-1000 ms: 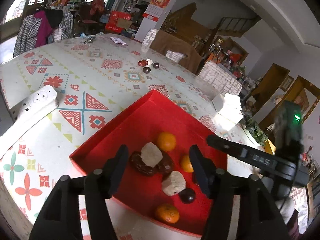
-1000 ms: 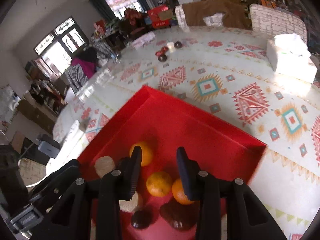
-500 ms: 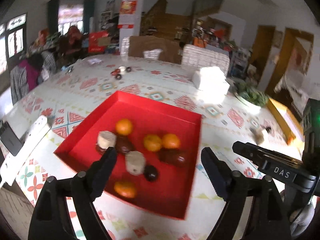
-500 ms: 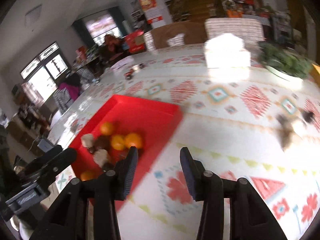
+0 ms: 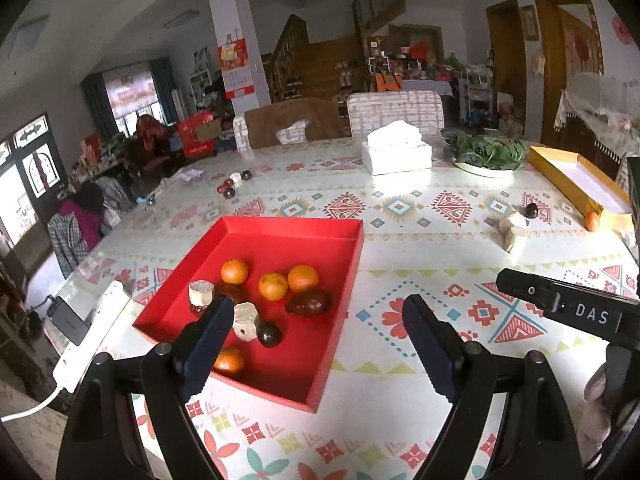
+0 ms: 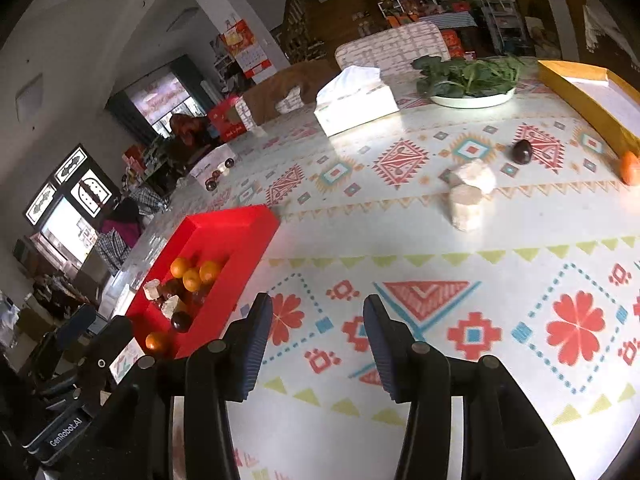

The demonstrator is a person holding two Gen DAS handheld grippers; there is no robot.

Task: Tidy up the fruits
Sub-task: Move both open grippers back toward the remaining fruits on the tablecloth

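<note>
A red tray [image 5: 340, 240] [image 6: 240, 220] on the patterned table holds several oranges [image 5: 273, 286], dark fruits [image 5: 308, 303] and pale chunks [image 5: 245, 318]. Loose on the table to the right lie two pale chunks [image 6: 466, 206] [image 5: 512, 230], a dark fruit [image 6: 522, 151] [image 5: 531, 210] and an orange [image 6: 630, 166] [image 5: 592, 220]. My left gripper [image 5: 318, 332] is open and empty above the tray's near right edge. My right gripper [image 6: 318, 336] is open and empty over bare table right of the tray, short of the loose fruit.
A yellow tray [image 5: 576, 178] [image 6: 592, 92] sits at the far right. A white tissue box [image 5: 396, 152] and a plate of greens [image 6: 468, 80] stand at the back. A white power strip [image 5: 92, 332] lies left of the red tray. Small dark fruits [image 5: 234, 184] lie far back.
Both grippers have pulled back from the red tray and swung right. The right gripper now faces the loose fruit on the table. Both stay open and empty.
</note>
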